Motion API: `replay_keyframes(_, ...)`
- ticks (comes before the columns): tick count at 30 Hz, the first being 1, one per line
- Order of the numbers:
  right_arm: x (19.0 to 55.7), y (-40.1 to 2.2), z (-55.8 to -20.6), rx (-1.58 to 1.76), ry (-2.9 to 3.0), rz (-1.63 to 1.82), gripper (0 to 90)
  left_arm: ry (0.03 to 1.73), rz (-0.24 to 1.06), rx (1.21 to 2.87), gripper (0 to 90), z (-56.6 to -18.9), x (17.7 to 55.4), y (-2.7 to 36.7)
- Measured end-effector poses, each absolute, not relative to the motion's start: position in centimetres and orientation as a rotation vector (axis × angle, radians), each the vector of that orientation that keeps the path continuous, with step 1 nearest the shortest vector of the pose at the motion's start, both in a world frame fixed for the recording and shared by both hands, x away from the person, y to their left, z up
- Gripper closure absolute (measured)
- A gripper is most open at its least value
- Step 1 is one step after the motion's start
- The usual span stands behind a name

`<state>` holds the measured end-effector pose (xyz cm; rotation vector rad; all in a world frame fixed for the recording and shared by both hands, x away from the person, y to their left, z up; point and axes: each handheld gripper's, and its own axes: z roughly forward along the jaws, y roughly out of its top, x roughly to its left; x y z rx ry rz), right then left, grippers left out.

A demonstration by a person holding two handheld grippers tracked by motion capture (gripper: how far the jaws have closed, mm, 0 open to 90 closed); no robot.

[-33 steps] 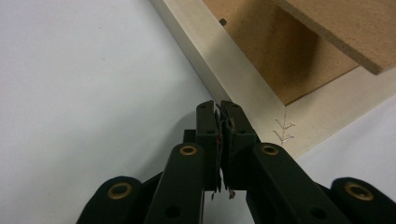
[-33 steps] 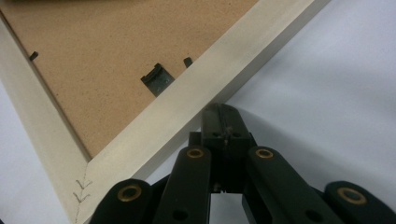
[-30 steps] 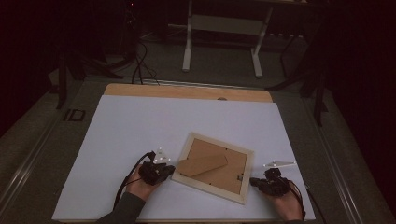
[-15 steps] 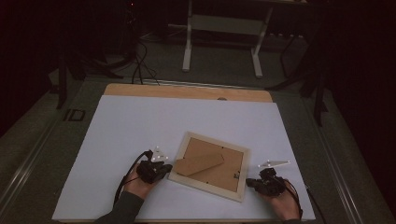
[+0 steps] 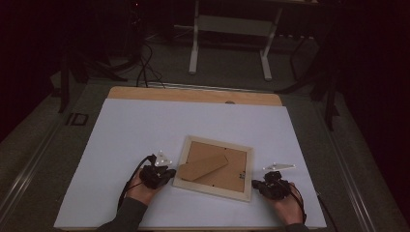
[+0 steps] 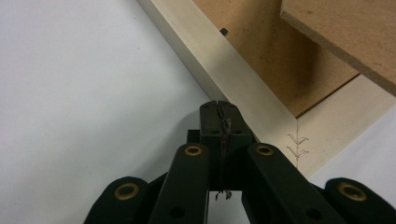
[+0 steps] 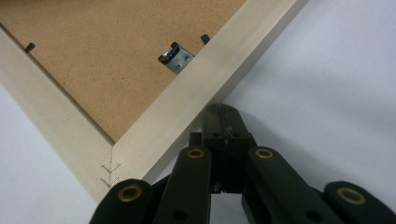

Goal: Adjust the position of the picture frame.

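I had the picture frame [image 5: 214, 167] lying face down on the white board [image 5: 121, 145], toward its near edge; my left gripper [image 5: 167, 175], jaws pressed together and empty, met its left rail; my right gripper [image 5: 255, 184], likewise closed on nothing, touched its near right corner.

No legible text, labels or numbers — none anywhere

Probably lab: dim room, floor cables [image 5: 145, 63], white-topped table [image 5: 145, 125].
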<state>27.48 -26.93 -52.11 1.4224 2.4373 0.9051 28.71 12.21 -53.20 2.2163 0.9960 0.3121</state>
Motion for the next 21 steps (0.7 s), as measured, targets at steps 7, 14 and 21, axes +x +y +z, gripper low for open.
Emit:
replay_keyframes(7,26.9,-27.1,-51.8,1.356,2.569,0.887,90.0,1.000,0.307,2.213,90.0,-53.2,28.7,12.3)
replay_keyframes(14,27.5,-26.2,-52.0,1.340,2.546,0.913,90.0,1.055,0.324,2.195,90.0,-53.2,29.1,13.1)
replay_keyframes(21,29.0,-25.3,-52.1,1.348,2.512,0.913,90.0,1.067,0.324,2.121,90.0,-52.8,29.4,13.8)
